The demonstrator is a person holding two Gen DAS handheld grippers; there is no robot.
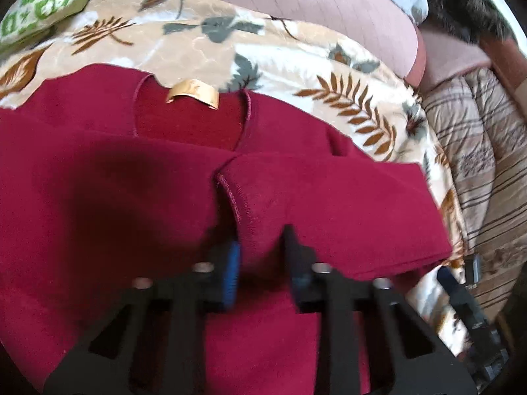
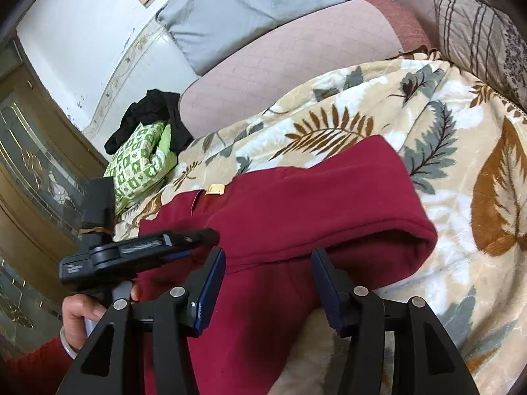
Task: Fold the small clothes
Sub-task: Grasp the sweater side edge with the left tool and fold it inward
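Observation:
A dark red top [image 1: 98, 171] lies spread on a leaf-patterned blanket [image 1: 204, 49], neckline and tan label [image 1: 192, 93] facing away from me. One sleeve is folded across the chest, its stitched cuff [image 1: 243, 204] running between the fingers of my left gripper [image 1: 260, 240], which is shut on that fold. In the right wrist view the other sleeve [image 2: 346, 204] is doubled over on the top [image 2: 263, 312]. My right gripper [image 2: 268, 256] stands open astride it, pads off the cloth. The left gripper [image 2: 197, 238] shows at the left, held by a hand [image 2: 79, 312].
A green-and-white patterned cloth [image 2: 138, 161] and a black garment [image 2: 154, 112] lie at the blanket's far corner. A pink cushion [image 2: 280, 65] and a grey pillow [image 2: 257, 6] sit behind. A striped quilt [image 1: 477, 151] borders the blanket on the right. A wooden door [image 2: 33, 164] stands left.

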